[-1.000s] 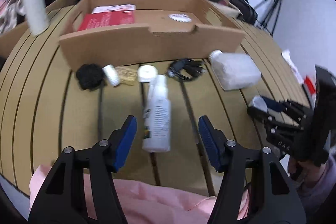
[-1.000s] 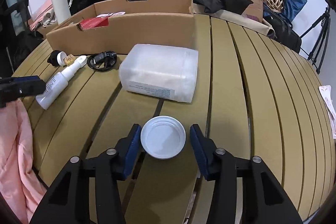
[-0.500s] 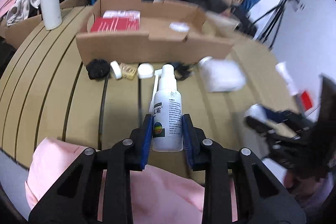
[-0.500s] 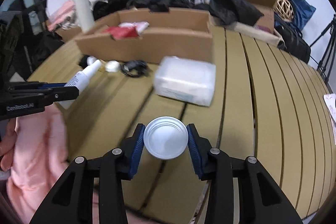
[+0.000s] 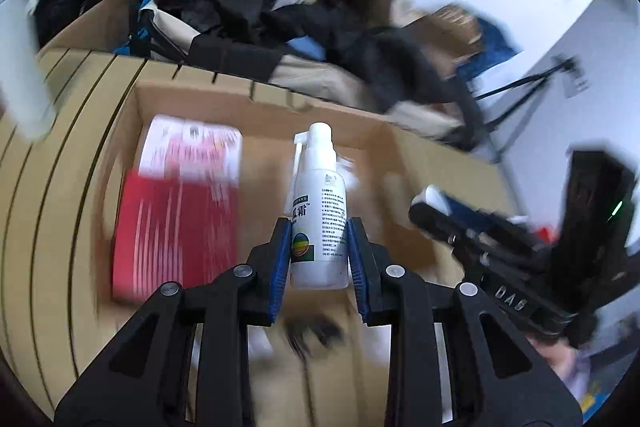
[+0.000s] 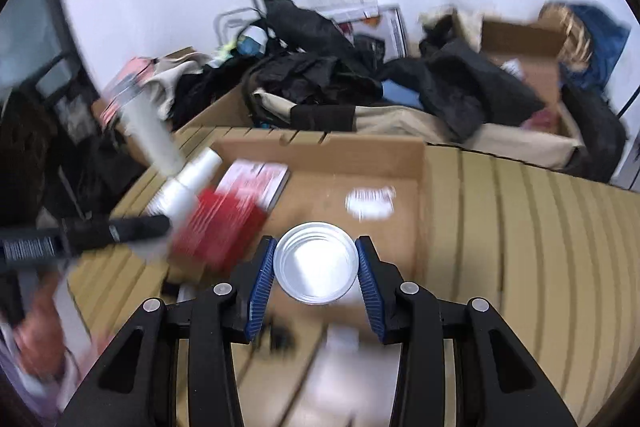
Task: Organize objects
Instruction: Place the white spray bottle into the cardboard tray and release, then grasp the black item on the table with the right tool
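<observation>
The left gripper point(image 5: 318, 259) pinched a white spray bottle point(image 5: 318, 211) upright between its blue pads, above the open cardboard box point(image 5: 404, 155) that held a red packet point(image 5: 176, 211). To its right, the right gripper point(image 6: 316, 271) clamped a round white lid point(image 6: 316, 265) over the same box point(image 6: 360, 157) on the slatted table point(image 6: 540, 247).

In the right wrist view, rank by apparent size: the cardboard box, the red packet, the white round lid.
1. cardboard box, clearly largest.
2. and 3. red packet and white round lid look alike; the lid is nearer the camera, so unranked.
</observation>
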Demonstrator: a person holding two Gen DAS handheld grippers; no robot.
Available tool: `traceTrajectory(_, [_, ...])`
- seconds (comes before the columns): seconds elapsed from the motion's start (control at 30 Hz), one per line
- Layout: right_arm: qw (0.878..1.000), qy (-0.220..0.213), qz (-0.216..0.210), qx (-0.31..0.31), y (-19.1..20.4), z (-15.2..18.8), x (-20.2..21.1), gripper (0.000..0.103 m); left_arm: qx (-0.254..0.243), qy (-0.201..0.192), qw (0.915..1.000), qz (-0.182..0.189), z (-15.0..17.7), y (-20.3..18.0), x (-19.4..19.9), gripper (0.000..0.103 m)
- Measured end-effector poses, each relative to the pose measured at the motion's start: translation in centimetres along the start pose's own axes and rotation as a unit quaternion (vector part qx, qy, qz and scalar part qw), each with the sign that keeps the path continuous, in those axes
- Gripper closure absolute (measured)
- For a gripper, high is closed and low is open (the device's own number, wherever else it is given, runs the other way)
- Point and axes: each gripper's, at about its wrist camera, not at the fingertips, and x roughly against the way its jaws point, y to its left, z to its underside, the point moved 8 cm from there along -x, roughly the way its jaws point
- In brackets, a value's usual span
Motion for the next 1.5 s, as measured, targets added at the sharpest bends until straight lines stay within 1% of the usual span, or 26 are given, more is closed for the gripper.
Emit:
traceTrajectory(0.03, [0.999, 0.020, 0.029, 0.001, -1.0, -1.5, -2.8, 0.059, 0.000, 0.014, 0.9997, -0.022, -0.8, 0.6, -2.2, 0.079])
traceTrajectory(0.1, [0.997, 0.046, 0.055, 0.015, -1.9, -3.0, -6.5, 0.059, -0.008, 0.044, 0.9975, -0.056, -2.0, 1.8, -6.3, 0.079])
traceTrajectory(0.17, [0.993, 0.073, 0.088, 0.033, -2.9, -4.0, -9.9, 0.059, 0.005, 0.052, 0.9953, -0.082, -2.8, 3.3, -8.6, 0.078])
traceTrajectory(0.2, [0.990, 0.082, 0.109, 0.040, -3.5, -4.4, -11.1, 0.059, 0.012, 0.050, 0.9944, -0.092, -2.9, 3.9, -9.0, 0.078])
traceTrajectory(0.27, [0.981, 0.107, 0.153, 0.044, -4.8, -4.5, -12.8, 0.059, 0.021, 0.040, 0.9950, -0.089, -3.2, 4.7, -8.7, 0.077])
traceTrajectory(0.33, [0.980, 0.117, 0.156, 0.041, -5.1, -4.3, -13.3, 0.058, 0.024, 0.032, 0.9965, -0.073, -3.1, 4.6, -6.9, 0.072])
traceTrajectory(0.37, [0.982, 0.110, 0.148, 0.036, -4.9, -4.1, -12.9, 0.048, 0.019, 0.028, 0.9969, -0.071, -2.9, 4.3, -5.4, 0.069])
traceTrajectory(0.4, [0.983, 0.105, 0.145, 0.032, -4.8, -3.7, -12.2, 0.043, 0.012, 0.023, 0.9972, -0.070, -2.7, 4.0, -4.3, 0.067])
traceTrajectory(0.43, [0.985, 0.098, 0.136, 0.029, -4.2, -3.4, -11.4, 0.041, -0.002, 0.017, 0.9974, -0.070, -2.5, 3.6, -2.6, 0.059])
traceTrajectory(0.47, [0.987, 0.085, 0.130, 0.027, -3.5, -3.1, -9.9, 0.041, -0.023, 0.007, 0.9972, -0.071, -2.1, 3.2, -0.3, 0.047])
traceTrajectory(0.5, [0.988, 0.076, 0.128, 0.027, -2.9, -2.9, -8.8, 0.040, -0.040, -0.006, 0.9962, -0.078, -1.8, 3.2, 2.0, 0.041])
traceTrajectory(0.53, [0.990, 0.065, 0.122, 0.027, -2.3, -2.7, -7.3, 0.040, -0.048, -0.022, 0.9944, -0.091, -1.3, 3.3, 4.4, 0.032])
traceTrajectory(0.57, [0.992, 0.048, 0.114, 0.026, -1.5, -2.3, -5.2, 0.040, -0.050, -0.042, 0.9927, -0.101, -0.5, 3.2, 7.2, 0.024])
traceTrajectory(0.6, [0.994, 0.032, 0.104, 0.023, -0.7, -1.6, -3.0, 0.040, -0.050, -0.060, 0.9916, -0.103, 0.4, 3.2, 9.7, 0.021])
traceTrajectory(0.67, [0.996, 0.011, 0.090, 0.018, 0.8, -0.2, 0.7, 0.031, -0.048, -0.090, 0.9896, -0.101, 3.2, 3.1, 14.8, 0.008])
traceTrajectory(0.73, [0.997, -0.007, 0.070, 0.016, 2.5, 2.2, 4.5, 0.028, -0.050, -0.102, 0.9870, -0.114, 5.9, 3.1, 17.7, 0.001])
traceTrajectory(0.8, [0.998, -0.017, 0.063, 0.012, 3.8, 4.5, 7.3, 0.028, -0.069, -0.112, 0.9793, -0.153, 9.3, 3.1, 20.3, 0.000])
traceTrajectory(0.87, [0.998, -0.024, 0.053, 0.008, 5.1, 7.0, 9.9, 0.028, -0.081, -0.119, 0.9732, -0.180, 11.9, 3.0, 21.7, 0.000])
traceTrajectory(0.9, [0.998, -0.029, 0.050, 0.005, 5.7, 8.3, 11.1, 0.028, -0.082, -0.118, 0.9731, -0.180, 13.9, 2.8, 22.3, 0.000])
traceTrajectory(1.0, [0.998, -0.041, 0.048, 0.005, 7.3, 11.5, 14.3, 0.028, -0.077, -0.101, 0.9794, -0.157, 18.0, 2.4, 23.2, 0.000])
traceTrajectory(1.13, [0.997, -0.058, 0.048, 0.002, 8.5, 15.4, 18.0, 0.028, -0.059, -0.096, 0.9799, -0.165, 23.0, 2.3, 24.4, 0.000])
traceTrajectory(1.23, [0.996, -0.072, 0.049, -0.007, 8.7, 17.6, 20.3, 0.027, -0.048, -0.101, 0.9813, -0.156, 25.2, 1.9, 25.1, 0.000])
traceTrajectory(1.3, [0.996, -0.077, 0.042, 0.001, 9.3, 18.0, 21.4, 0.027, -0.045, -0.104, 0.9786, -0.172, 26.3, 1.7, 25.6, 0.000])
traceTrajectory(1.4, [0.994, -0.099, 0.040, 0.018, 10.2, 17.3, 23.4, 0.027, -0.049, -0.120, 0.9710, -0.201, 26.4, 1.3, 26.6, 0.000])
traceTrajectory(1.47, [0.993, -0.113, 0.035, 0.021, 10.7, 17.1, 24.4, 0.021, -0.055, -0.133, 0.9692, -0.200, 26.2, 0.8, 27.3, 0.000])
traceTrajectory(1.5, [0.992, -0.117, 0.032, 0.021, 10.8, 17.1, 24.6, 0.021, -0.056, -0.137, 0.9695, -0.195, 26.1, 0.6, 27.4, 0.000])
